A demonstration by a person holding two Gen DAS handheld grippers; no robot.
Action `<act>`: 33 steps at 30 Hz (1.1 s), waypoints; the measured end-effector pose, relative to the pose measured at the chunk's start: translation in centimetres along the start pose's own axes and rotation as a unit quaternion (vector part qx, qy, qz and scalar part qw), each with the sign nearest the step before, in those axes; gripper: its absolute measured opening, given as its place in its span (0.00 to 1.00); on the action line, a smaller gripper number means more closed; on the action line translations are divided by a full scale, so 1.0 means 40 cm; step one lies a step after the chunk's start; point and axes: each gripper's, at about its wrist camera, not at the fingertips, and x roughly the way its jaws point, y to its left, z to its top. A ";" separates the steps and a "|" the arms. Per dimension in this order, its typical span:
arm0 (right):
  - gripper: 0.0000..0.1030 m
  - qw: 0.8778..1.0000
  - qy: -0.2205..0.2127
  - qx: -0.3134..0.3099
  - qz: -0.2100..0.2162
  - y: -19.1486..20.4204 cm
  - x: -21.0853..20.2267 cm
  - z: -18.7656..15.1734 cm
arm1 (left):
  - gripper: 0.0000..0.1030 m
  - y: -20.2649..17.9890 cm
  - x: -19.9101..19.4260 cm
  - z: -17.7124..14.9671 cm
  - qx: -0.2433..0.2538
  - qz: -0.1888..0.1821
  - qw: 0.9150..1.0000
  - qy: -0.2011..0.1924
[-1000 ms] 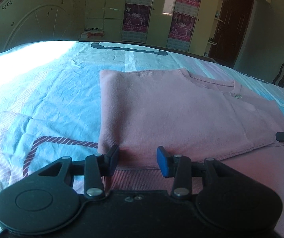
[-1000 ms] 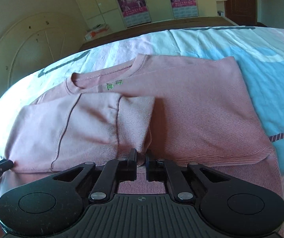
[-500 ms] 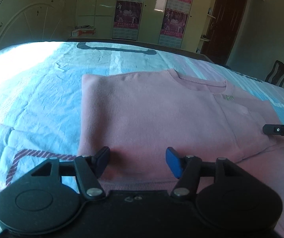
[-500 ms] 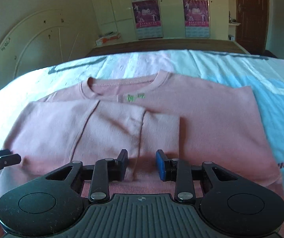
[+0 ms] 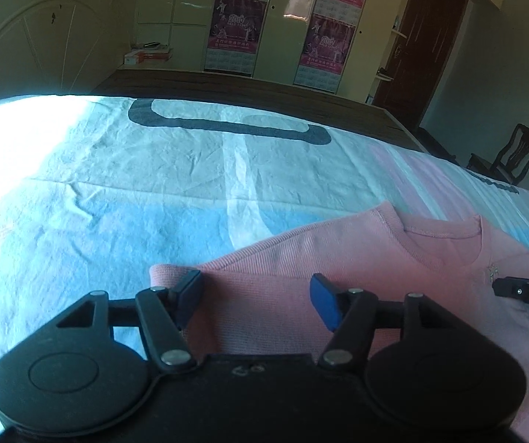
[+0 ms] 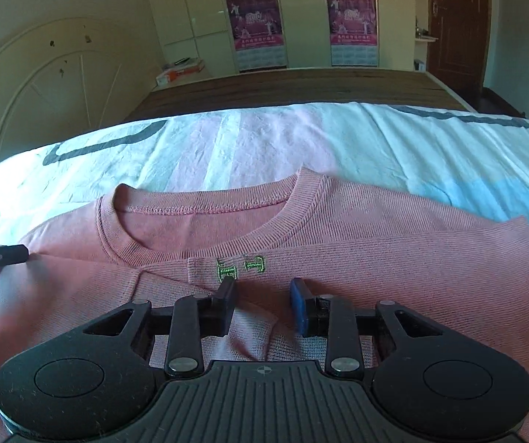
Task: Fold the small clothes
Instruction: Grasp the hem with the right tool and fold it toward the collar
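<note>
A small pink sweater [image 6: 393, 243] lies flat on the bed with its sleeves folded in over the chest; its round collar [image 6: 205, 214] faces away from me. It also shows in the left wrist view [image 5: 338, 254]. My left gripper [image 5: 255, 299] is open and empty, low over the sweater's left shoulder edge. My right gripper [image 6: 262, 304] is open and empty, just below the green embroidered mark [image 6: 240, 267] under the collar. Each gripper's tip shows at the edge of the other's view.
The sweater lies on a bedsheet [image 5: 117, 199] in light blue, white and pink with dark print. A dark wooden bed end [image 6: 301, 85] lies beyond, then wardrobes with posters [image 6: 257, 18]. A chair [image 5: 515, 155] stands at the right.
Both grippers have opened wider and moved forward from the sweater's hem up toward its collar and shoulder. The right gripper was shut a second ago and is open now.
</note>
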 end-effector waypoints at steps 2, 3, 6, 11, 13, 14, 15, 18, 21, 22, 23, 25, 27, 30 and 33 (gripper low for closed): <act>0.30 1.000 -0.002 0.010 0.003 0.000 -0.020 0.003 | 0.58 -0.001 -0.051 -0.031 0.000 0.006 1.000 -0.019; 0.30 1.000 -0.015 0.019 0.013 0.004 -0.038 0.007 | 0.59 -0.003 -0.079 -0.045 -0.003 -0.003 0.999 -0.032; 0.29 0.998 -0.035 0.004 0.047 0.064 -0.054 0.013 | 0.58 -0.016 -0.062 -0.077 -0.016 0.002 1.000 -0.001; 0.26 0.999 0.004 -0.048 0.016 0.143 -0.008 -0.024 | 0.60 -0.044 -0.122 -0.112 -0.002 0.028 0.999 -0.016; 0.25 0.999 -0.011 -0.038 0.024 0.141 -0.035 -0.022 | 0.61 -0.043 -0.139 -0.127 -0.002 0.026 1.000 -0.017; 0.24 0.999 -0.020 -0.034 0.035 0.141 -0.048 -0.022 | 0.61 -0.041 -0.132 -0.138 -0.008 0.023 1.000 0.000; 0.19 0.998 -0.021 -0.040 0.042 0.146 -0.052 -0.028 | 0.61 -0.046 -0.139 -0.153 0.001 0.026 1.000 -0.008; 0.08 0.997 0.008 -0.076 0.019 0.160 -0.023 -0.068 | 0.57 -0.063 -0.173 -0.169 0.010 0.042 0.999 -0.013; 0.08 0.997 -0.009 -0.068 0.026 0.165 -0.065 -0.072 | 0.61 -0.095 -0.220 -0.180 0.018 0.026 0.999 -0.039; 0.08 0.997 -0.016 -0.067 0.037 0.170 -0.078 -0.077 | 0.63 -0.106 -0.209 -0.186 0.024 0.022 0.999 -0.024; 0.08 0.996 -0.012 -0.074 0.039 0.178 -0.080 -0.085 | 0.63 -0.110 -0.192 -0.196 0.023 0.023 0.999 -0.008; 0.07 0.996 0.015 -0.086 0.025 0.180 -0.058 -0.107 | 0.63 -0.111 -0.185 -0.216 0.028 0.022 0.999 -0.011; 0.07 0.997 0.011 -0.076 0.028 0.155 -0.071 -0.116 | 0.61 -0.107 -0.196 -0.211 0.028 0.023 0.999 -0.008; 0.07 0.998 -0.012 -0.066 -0.011 0.106 -0.117 -0.111 | 0.58 -0.104 -0.227 -0.216 0.038 0.044 0.998 -0.024; 0.07 0.999 0.004 -0.040 -0.021 0.039 -0.108 -0.116 | 0.60 -0.099 -0.204 -0.237 0.052 0.045 0.998 -0.008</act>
